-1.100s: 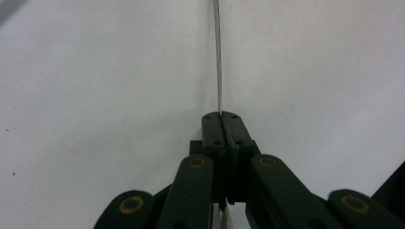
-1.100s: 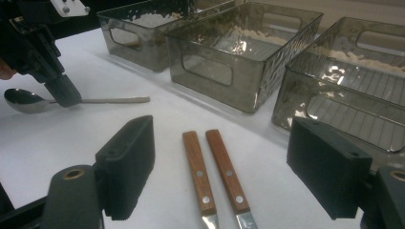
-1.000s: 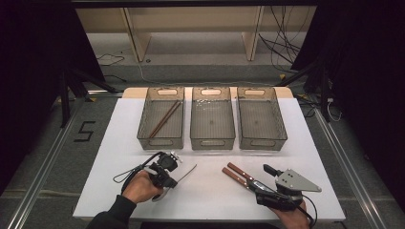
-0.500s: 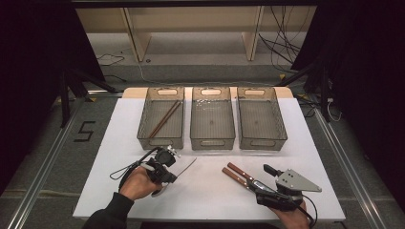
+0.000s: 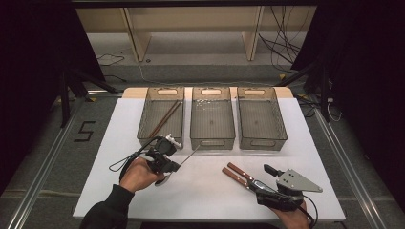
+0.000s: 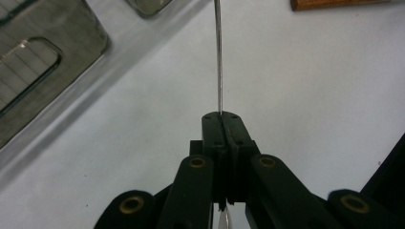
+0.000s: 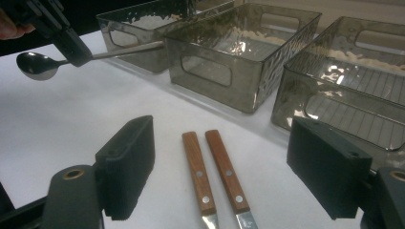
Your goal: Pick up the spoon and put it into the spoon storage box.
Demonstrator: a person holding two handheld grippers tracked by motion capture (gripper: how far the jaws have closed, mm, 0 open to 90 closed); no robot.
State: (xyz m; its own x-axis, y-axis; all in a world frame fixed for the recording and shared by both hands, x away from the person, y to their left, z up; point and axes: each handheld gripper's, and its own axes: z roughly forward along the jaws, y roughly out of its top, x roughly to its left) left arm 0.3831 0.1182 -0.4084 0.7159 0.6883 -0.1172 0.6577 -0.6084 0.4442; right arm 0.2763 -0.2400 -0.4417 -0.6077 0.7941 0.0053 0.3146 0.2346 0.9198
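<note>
A slim silver metal spoon [image 7: 36,64] is held clamped by the left gripper [image 6: 222,125] above the white table [image 5: 210,191], so carriage to a smoky plastic bin [image 5: 212,117] seems called for next.

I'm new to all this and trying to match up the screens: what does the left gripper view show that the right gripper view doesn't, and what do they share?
Left gripper view alone: the left tongs from behind, shut tight on the thin metal handle of a spoon.

Right gripper view alone: the spoon's bowl, the open right tongs, and two wooden-handled knives lying side by side between them.

Both: the spoon, the white table, and the grey see-through bins.
</note>
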